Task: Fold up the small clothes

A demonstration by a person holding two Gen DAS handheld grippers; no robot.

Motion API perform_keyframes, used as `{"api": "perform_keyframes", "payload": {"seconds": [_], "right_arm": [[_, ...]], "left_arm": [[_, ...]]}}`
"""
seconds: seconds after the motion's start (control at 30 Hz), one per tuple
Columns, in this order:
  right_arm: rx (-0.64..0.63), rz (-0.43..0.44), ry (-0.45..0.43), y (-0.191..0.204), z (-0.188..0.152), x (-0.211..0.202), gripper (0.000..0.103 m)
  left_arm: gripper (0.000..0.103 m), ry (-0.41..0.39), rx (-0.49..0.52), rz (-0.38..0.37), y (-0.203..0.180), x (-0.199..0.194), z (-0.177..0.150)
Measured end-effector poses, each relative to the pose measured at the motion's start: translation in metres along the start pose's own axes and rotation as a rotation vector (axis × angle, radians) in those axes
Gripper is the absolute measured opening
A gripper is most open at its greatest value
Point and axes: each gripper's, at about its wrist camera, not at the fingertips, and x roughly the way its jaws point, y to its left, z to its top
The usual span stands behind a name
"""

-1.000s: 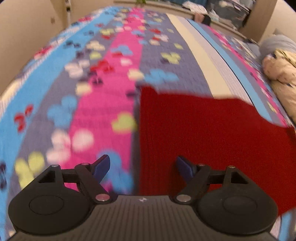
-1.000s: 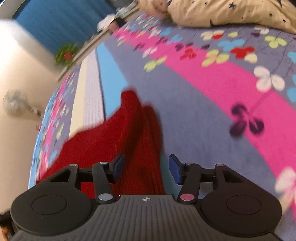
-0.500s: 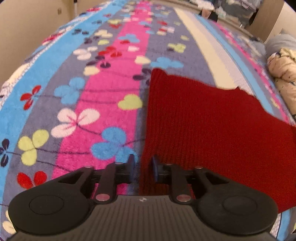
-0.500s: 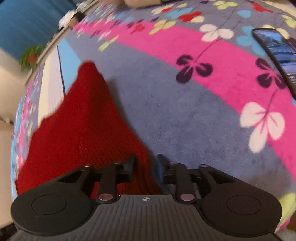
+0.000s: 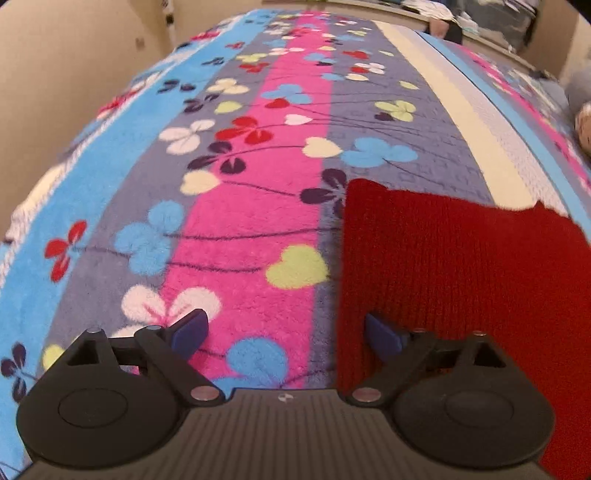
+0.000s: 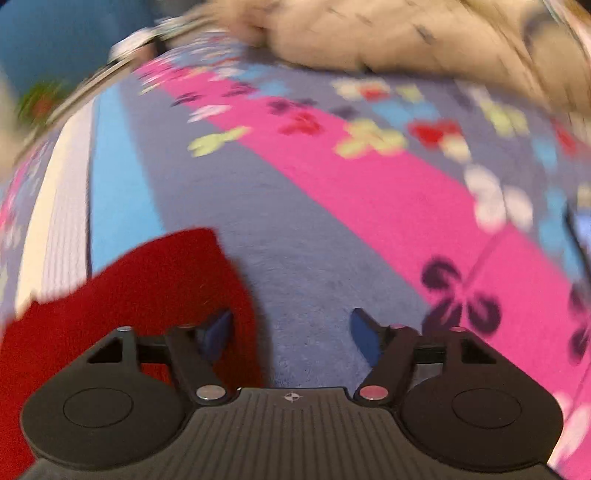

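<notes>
A red knitted garment (image 5: 461, 266) lies flat on the flowered blanket (image 5: 251, 229), filling the right half of the left wrist view. My left gripper (image 5: 286, 330) hangs over its left edge, jaws opening wide; the right finger is over the red knit, the left over the blanket, and nothing is pinched. In the blurred right wrist view the same red garment (image 6: 147, 280) sits at lower left. My right gripper (image 6: 291, 330) is over its right edge, jaws opening; the left finger is above the knit, the right above grey blanket, nothing gripped.
The striped blanket with flower shapes covers the whole bed. A beige star-print quilt (image 6: 406, 33) is bunched at the far side in the right wrist view. A dark phone edge (image 6: 578, 236) shows at far right. A beige wall (image 5: 74, 55) borders the bed's left.
Half a second ago both grippers were nearly shut at the garment's edges; both jaws have since spread wide and let the knit go. The garment lies flatter, and the right wrist view has swung.
</notes>
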Motion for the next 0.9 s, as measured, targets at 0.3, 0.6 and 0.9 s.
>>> {"api": "perform_keyframes", "payload": {"seconds": [0.3,0.6,0.9], "right_arm": [[-0.234,0.191,-0.075,0.003,-0.075,-0.157,0.081],[-0.548,0.215,-0.147,0.024,-0.191,-0.292,0.084],[-0.609,0.313,-0.196,0.016,-0.239,-0.361,0.084]], "left_arm": [[0.095,-0.060,0.075,0.073,-0.013,-0.118,-0.060],[0.095,-0.035,0.065,0.033,-0.037,-0.242,-0.163],[0.095,-0.108,0.095,-0.010,-0.046,-0.303,-0.209]]}}
